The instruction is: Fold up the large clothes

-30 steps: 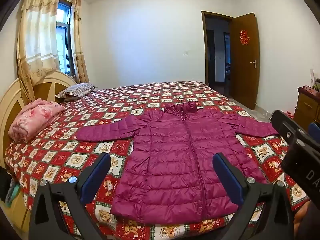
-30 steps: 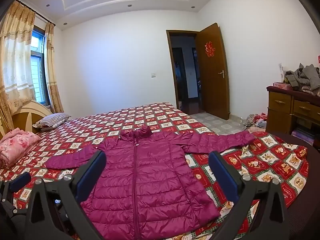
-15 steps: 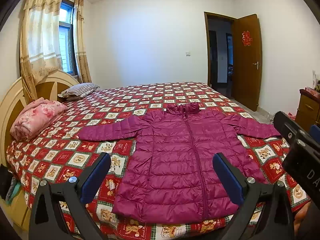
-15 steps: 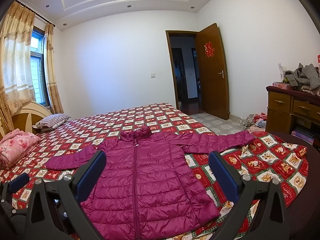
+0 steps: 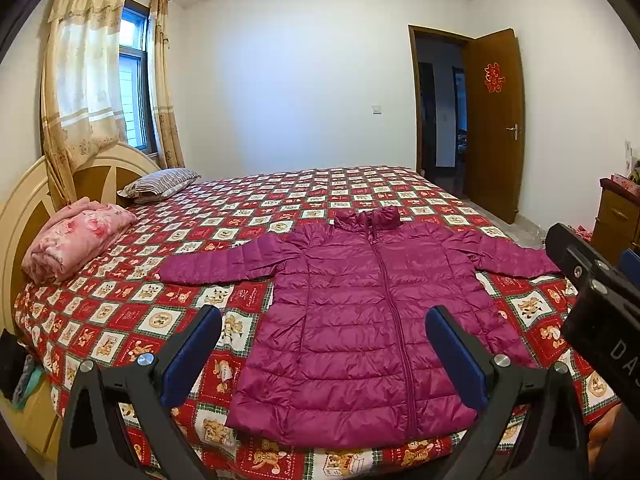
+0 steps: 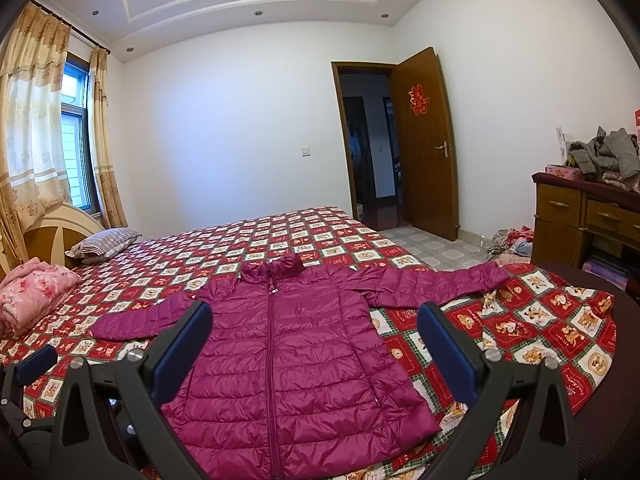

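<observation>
A magenta puffer jacket (image 5: pixel 360 312) lies flat and zipped on the bed, sleeves spread to both sides, hem toward me; it also shows in the right wrist view (image 6: pixel 288 360). My left gripper (image 5: pixel 323 344) is open and empty, held above the near edge of the bed over the jacket's lower half. My right gripper (image 6: pixel 314 344) is open and empty, likewise above the jacket's lower part. The right gripper's body (image 5: pixel 596 292) shows at the right edge of the left wrist view.
The bed (image 5: pixel 280 196) has a red checked cover. A folded pink quilt (image 5: pixel 76 240) and a striped pillow (image 5: pixel 160 182) lie by the headboard. A wooden dresser (image 6: pixel 588 216) with piled clothes stands at right. The door (image 6: pixel 424 164) is open.
The left gripper's view has tilted up and shifted slightly, so the jacket sits lower and more to the right in frame. The right gripper has barely moved. The jacket has not moved.
</observation>
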### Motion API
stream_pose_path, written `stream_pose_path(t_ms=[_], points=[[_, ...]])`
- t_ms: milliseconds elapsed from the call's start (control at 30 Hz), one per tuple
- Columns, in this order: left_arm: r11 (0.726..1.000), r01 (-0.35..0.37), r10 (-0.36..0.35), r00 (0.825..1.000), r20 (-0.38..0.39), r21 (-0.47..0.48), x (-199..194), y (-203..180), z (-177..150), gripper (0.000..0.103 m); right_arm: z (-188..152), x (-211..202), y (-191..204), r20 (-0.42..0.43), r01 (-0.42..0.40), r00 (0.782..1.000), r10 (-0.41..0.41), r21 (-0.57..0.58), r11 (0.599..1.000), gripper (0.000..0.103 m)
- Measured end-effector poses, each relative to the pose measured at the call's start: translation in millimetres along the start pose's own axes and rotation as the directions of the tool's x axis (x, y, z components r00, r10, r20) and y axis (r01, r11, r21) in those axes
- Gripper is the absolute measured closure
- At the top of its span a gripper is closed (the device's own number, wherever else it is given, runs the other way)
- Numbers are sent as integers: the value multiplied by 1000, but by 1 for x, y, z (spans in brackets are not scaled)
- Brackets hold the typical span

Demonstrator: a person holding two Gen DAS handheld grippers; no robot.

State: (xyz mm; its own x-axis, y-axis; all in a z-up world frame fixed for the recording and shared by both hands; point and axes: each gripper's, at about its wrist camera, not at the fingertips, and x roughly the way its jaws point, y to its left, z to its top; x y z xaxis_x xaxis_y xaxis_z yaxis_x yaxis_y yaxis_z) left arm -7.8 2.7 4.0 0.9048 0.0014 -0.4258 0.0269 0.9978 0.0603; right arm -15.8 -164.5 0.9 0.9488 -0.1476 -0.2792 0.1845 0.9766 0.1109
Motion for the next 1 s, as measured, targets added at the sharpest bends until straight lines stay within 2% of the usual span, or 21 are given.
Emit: stream_pose_path(t_ms=[1000], points=[[1000, -3, 3, 1000, 5, -2, -2, 1, -1, 1, 0, 0, 0, 0, -1, 1000, 1, 3, 1000, 0]])
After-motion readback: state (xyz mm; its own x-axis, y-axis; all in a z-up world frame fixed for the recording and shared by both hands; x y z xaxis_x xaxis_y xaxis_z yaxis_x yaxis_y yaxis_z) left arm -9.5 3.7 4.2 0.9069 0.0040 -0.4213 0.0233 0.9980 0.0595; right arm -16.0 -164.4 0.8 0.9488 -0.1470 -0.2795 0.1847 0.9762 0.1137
